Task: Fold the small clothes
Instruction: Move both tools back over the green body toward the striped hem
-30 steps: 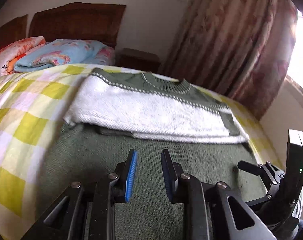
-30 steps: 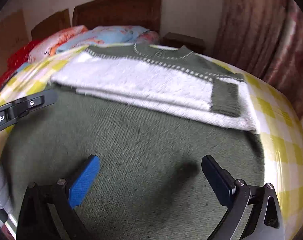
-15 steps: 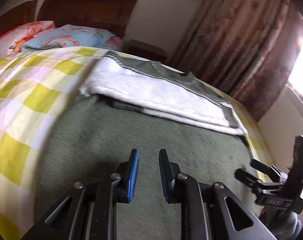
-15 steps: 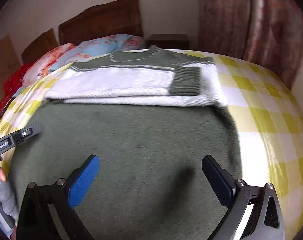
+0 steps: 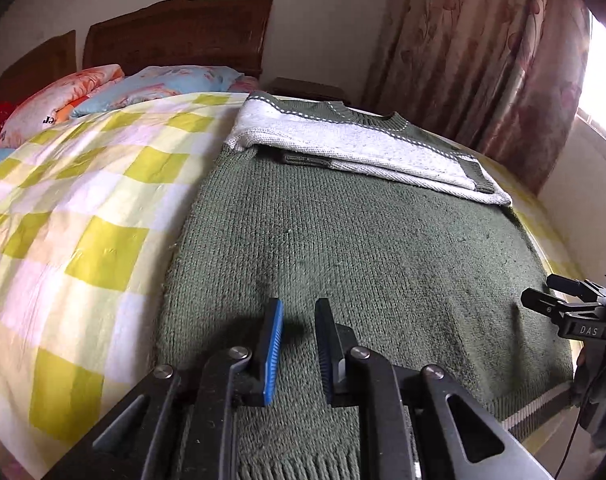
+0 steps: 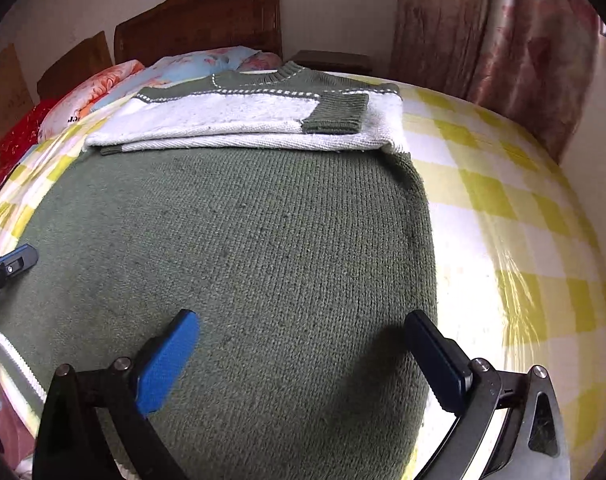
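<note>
Green-and-white knitted sweater (image 5: pixel 367 248), sleeves folded across the far end. Both views now nearer its bottom hem than before. Left gripper (image 5: pixel 299 344): jaws closing, empty. Right gripper (image 6: pixel 303 356): wide apart, empty. Hem fold pending.

Two handheld grippers, both angled downward, nothing between their fingers.

The left gripper (image 5: pixel 297 344), at the bottom centre of its view, has jaws closing to a narrow gap. The right gripper (image 6: pixel 303 360), across the bottom of its view, has jaws spread wide.
</note>
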`<state>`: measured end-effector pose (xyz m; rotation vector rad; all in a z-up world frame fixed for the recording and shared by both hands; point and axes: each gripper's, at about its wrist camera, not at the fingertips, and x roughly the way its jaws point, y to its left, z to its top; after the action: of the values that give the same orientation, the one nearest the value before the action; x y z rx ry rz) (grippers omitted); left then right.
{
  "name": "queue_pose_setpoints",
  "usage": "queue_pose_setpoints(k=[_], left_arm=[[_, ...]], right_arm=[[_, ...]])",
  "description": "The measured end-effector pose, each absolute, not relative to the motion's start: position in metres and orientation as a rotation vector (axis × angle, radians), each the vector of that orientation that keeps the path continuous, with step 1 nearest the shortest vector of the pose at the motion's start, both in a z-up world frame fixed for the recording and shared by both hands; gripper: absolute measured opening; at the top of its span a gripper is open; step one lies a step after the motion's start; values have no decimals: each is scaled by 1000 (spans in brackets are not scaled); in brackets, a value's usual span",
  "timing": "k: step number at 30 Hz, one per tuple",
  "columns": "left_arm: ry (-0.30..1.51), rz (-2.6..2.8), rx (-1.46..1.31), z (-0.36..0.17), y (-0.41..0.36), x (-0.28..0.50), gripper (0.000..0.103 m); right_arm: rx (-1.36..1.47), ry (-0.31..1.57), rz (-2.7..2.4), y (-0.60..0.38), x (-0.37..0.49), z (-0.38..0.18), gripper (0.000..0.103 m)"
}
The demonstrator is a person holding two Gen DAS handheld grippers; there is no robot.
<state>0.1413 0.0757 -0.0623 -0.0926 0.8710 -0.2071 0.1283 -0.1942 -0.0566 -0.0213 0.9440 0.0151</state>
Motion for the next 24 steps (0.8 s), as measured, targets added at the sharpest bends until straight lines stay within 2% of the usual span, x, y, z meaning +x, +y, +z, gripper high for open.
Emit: queue_pose_setpoints(k=[4, 7, 16, 24], left_arm=[[840, -327, -43, -46, 38, 124, 18], [882, -319, 56, -60, 19, 123, 18], [862, -254, 29, -73, 69, 100, 19], [857, -261, 61, -63, 59, 80, 19]], right_arm=[[-70, 880, 126, -158, 112, -48, 103], [-163, 926, 176, -137, 109, -62, 103], [-95, 918, 120, -192, 81, -68, 103], [-91, 881, 120, -170, 58, -56, 103]])
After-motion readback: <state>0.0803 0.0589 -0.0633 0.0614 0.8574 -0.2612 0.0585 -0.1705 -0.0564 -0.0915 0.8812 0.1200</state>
